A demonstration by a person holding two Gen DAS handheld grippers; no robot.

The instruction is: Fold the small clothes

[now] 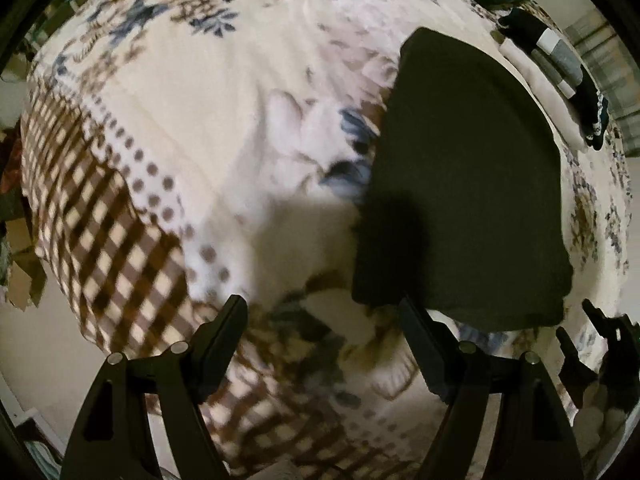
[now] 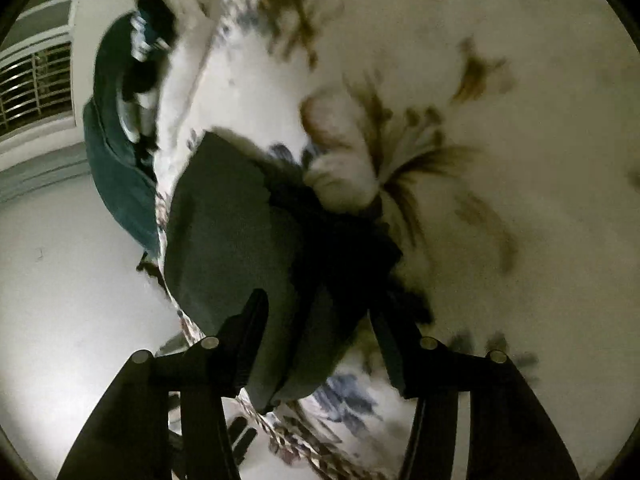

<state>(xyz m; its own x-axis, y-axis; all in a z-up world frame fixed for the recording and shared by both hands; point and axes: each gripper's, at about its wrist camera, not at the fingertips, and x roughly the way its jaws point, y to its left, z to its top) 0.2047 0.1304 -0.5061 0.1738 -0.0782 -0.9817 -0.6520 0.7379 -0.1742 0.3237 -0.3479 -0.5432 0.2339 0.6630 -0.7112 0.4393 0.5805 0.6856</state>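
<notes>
A dark folded garment (image 1: 464, 184) lies flat on the flowered bed cover (image 1: 224, 92). My left gripper (image 1: 324, 308) is open and empty, hovering above the cover just left of the garment's near edge. The right gripper (image 1: 592, 332) shows at the right edge of the left wrist view. In the right wrist view the same dark garment (image 2: 240, 224) lies under my right gripper (image 2: 316, 308), which is open with its fingers on either side of the garment's near end, not closed on it.
A stack of folded clothes, cream (image 1: 532, 76) and black with grey stripes (image 1: 560, 56), lies beyond the dark garment. A dark teal pillow (image 2: 116, 168) sits at the bed's edge. The bed edge drops to the floor (image 2: 60, 280) at left.
</notes>
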